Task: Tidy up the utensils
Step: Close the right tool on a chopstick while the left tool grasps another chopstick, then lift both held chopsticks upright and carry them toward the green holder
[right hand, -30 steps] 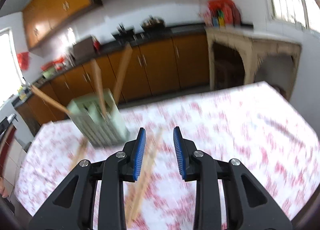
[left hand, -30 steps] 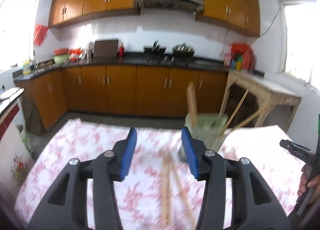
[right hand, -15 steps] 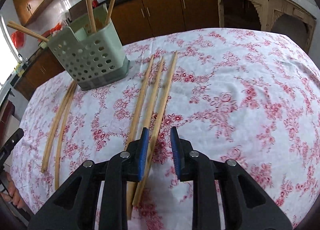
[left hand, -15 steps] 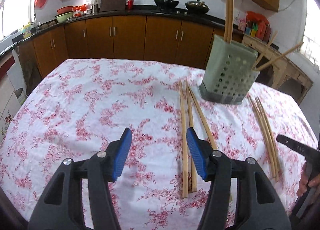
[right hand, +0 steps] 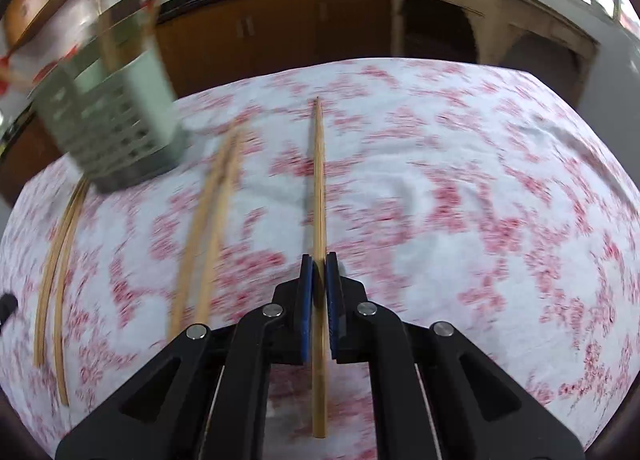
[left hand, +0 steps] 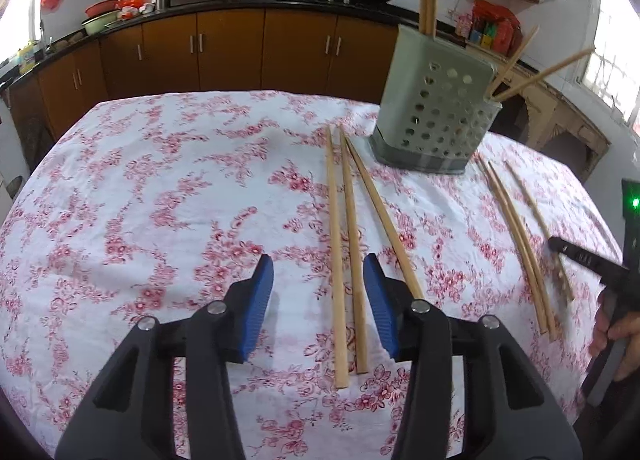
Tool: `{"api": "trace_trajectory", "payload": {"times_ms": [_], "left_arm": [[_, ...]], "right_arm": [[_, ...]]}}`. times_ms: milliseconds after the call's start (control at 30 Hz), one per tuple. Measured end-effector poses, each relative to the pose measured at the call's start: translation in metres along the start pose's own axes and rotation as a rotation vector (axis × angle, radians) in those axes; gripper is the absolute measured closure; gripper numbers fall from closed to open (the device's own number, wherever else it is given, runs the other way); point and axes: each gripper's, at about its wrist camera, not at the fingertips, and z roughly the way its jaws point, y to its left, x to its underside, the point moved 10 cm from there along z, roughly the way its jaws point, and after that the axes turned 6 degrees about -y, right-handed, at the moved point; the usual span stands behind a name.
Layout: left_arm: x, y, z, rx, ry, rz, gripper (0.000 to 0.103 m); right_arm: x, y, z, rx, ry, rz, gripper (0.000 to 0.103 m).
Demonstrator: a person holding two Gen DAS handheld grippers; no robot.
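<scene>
A pale green perforated utensil holder [left hand: 436,115] stands on the floral tablecloth with several wooden chopsticks upright in it. My left gripper [left hand: 318,260] hovers low over the cloth, its jaws closing. Two loose chopsticks [left hand: 340,244] lie between its blue pads without touching them, and a third chopstick [left hand: 384,219] runs under its right finger. My right gripper [right hand: 319,260] is shut on a single chopstick [right hand: 319,179] that points straight ahead. The holder [right hand: 112,131] appears blurred at the upper left of the right wrist view.
Two more chopsticks [left hand: 516,227] lie right of the holder, near a black finger of the right gripper [left hand: 580,256] and a person's hand [left hand: 616,336]. In the right wrist view, pairs of chopsticks [right hand: 208,227] lie to the left. Kitchen cabinets [left hand: 232,47] stand beyond the table.
Both grippers have sunk towards the table. The right jaws closed on one of the three chopsticks ahead of them. The left jaws narrowed around two chopsticks.
</scene>
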Motion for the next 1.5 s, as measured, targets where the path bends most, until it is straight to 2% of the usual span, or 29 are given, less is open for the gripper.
{"api": "trace_trajectory", "payload": {"times_ms": [133, 333, 400, 500, 700, 967, 1233, 1367, 1500], "left_arm": [[0.007, -0.002, 0.015, -0.003, 0.050, 0.026, 0.071], [0.008, -0.008, 0.029, -0.006, 0.075, 0.058, 0.074], [0.011, -0.009, 0.035, -0.018, 0.093, 0.077, 0.086], [0.010, -0.006, 0.037, -0.055, 0.083, 0.104, 0.094], [-0.003, 0.029, 0.043, -0.109, 0.076, 0.010, 0.094], [-0.002, 0.037, 0.041, -0.054, 0.063, -0.027, 0.091], [-0.001, 0.034, 0.041, -0.050, 0.062, -0.019, 0.088], [0.006, 0.031, 0.035, -0.067, 0.069, 0.036, 0.088], [0.012, 0.032, 0.028, -0.070, 0.070, 0.042, 0.088]], "right_arm": [[-0.001, -0.007, 0.000, -0.004, -0.003, 0.003, 0.096], [-0.001, -0.006, 0.000, 0.001, -0.010, -0.015, 0.096], [-0.001, -0.006, -0.001, 0.002, -0.011, -0.019, 0.096], [-0.002, -0.007, -0.003, 0.003, -0.015, -0.037, 0.096], [-0.009, -0.020, 0.001, 0.010, -0.024, 0.012, 0.096], [-0.007, -0.018, -0.002, 0.004, -0.040, -0.009, 0.095], [-0.005, -0.019, -0.004, -0.004, -0.039, -0.004, 0.095], [0.001, -0.018, -0.011, -0.005, -0.029, -0.025, 0.095], [0.007, -0.020, -0.018, -0.015, -0.026, -0.021, 0.095]]}}
